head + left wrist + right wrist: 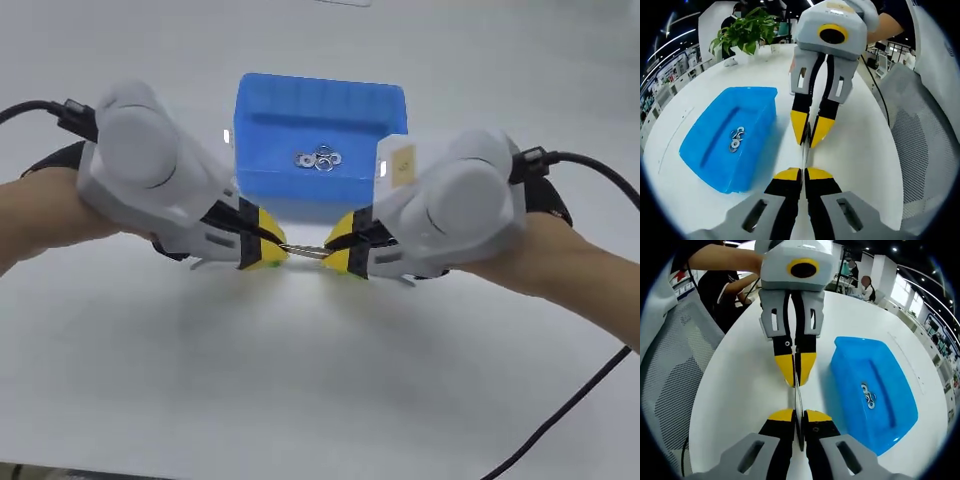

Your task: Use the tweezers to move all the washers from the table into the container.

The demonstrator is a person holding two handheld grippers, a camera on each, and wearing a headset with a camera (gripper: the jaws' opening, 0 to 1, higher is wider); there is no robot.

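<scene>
Thin metal tweezers (pixel 303 250) span the small gap between my two grippers, just in front of the blue container (pixel 262 170). My left gripper (pixel 268 250) is shut on one end and my right gripper (pixel 340 255) on the other. In the left gripper view my own jaws (pixel 803 175) pinch the tweezers (pixel 805 155), with the right gripper (pixel 809 137) facing them. The right gripper view mirrors this: own jaws (pixel 799 416), tweezers (pixel 797 400), left gripper (pixel 796 375). Several washers (pixel 320 158) lie together inside the container (pixel 705 155) (pixel 895 375).
The white table (pixel 300 380) stretches wide in front of the grippers. Black cables (pixel 570 400) trail off both hands, one across the table's right corner. A potted plant (pixel 745 30) stands at the table's far edge. A mesh chair (pixel 675 365) and seated people are beyond the table.
</scene>
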